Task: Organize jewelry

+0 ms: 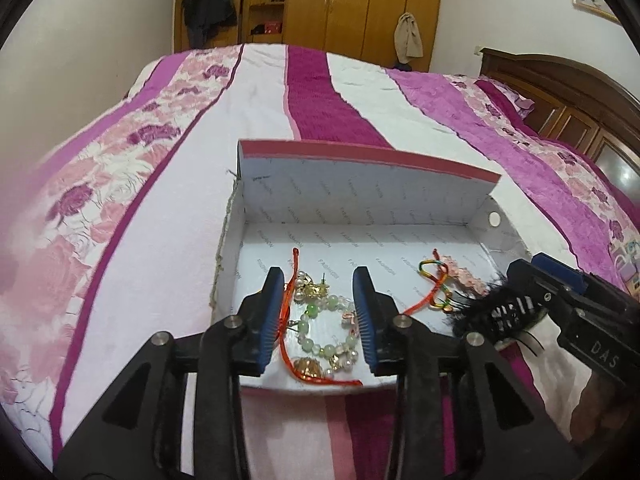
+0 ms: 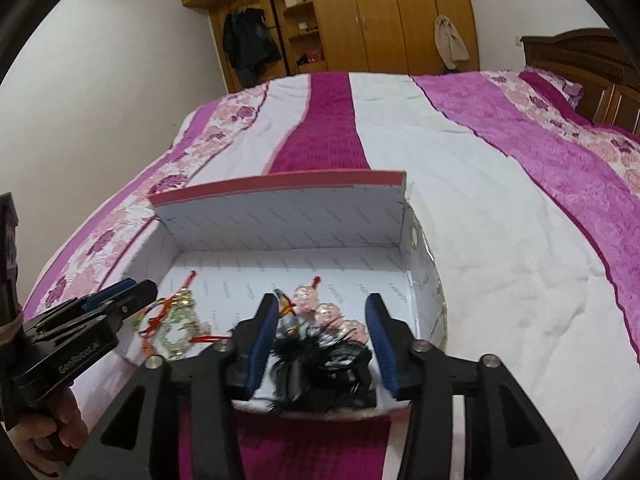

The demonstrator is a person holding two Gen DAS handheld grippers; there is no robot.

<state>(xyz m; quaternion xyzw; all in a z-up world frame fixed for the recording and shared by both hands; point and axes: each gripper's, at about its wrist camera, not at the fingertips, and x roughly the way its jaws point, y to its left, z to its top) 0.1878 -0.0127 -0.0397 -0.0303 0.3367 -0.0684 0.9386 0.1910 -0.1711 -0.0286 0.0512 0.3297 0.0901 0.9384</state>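
An open white box [image 1: 360, 200] with a pink-edged lid stands on the bed; it also shows in the right wrist view [image 2: 280, 220]. Inside lie a green bead bracelet [image 1: 324, 332], gold earrings [image 1: 314, 290], a red cord [image 1: 286, 344], a multicoloured cord [image 1: 434, 280] and a pink bead piece [image 2: 328, 312]. My left gripper [image 1: 320, 316] is open above the bracelet, holding nothing. My right gripper [image 2: 324, 336] is open over a black feathery hair clip [image 2: 320, 360] that lies at the box's near edge. The clip also shows in the left wrist view [image 1: 500, 316].
The bed has a pink, magenta and white striped cover [image 1: 248, 128]. A wooden headboard [image 1: 568, 92] is at the right. A wooden wardrobe [image 2: 380, 12] stands at the far wall, with dark clothes hanging [image 2: 250, 40].
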